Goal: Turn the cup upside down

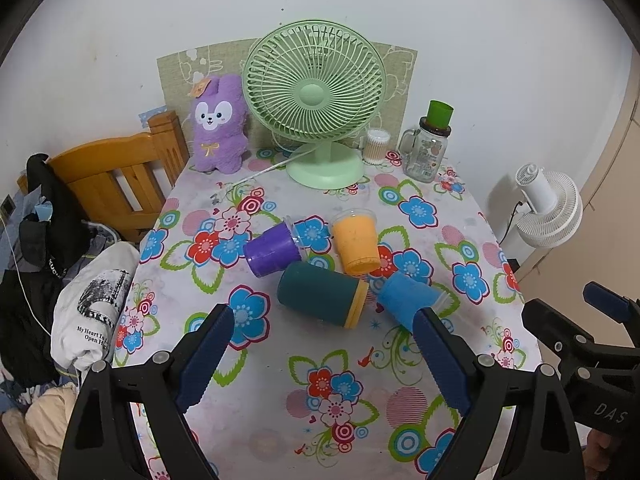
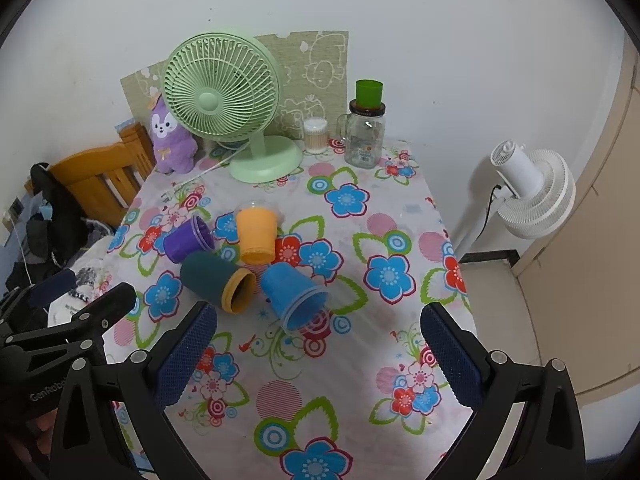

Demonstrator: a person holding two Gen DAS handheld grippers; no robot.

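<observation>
Several cups lie on their sides in a cluster mid-table: a purple cup (image 1: 274,249) (image 2: 188,241), an orange cup (image 1: 356,243) (image 2: 256,234), a dark green cup with a yellow rim (image 1: 322,292) (image 2: 218,282) and a blue cup (image 1: 408,296) (image 2: 294,294). My left gripper (image 1: 322,354) is open and empty, hovering just short of the dark green and blue cups. My right gripper (image 2: 320,350) is open and empty, just short of the blue cup.
A green desk fan (image 1: 316,100), purple plush (image 1: 218,124), cotton swab jar (image 1: 376,146) and glass mug jar with a green cup on top (image 1: 428,148) stand at the table's back. A wooden chair (image 1: 116,180) with clothes is left; a white fan (image 2: 528,192) right.
</observation>
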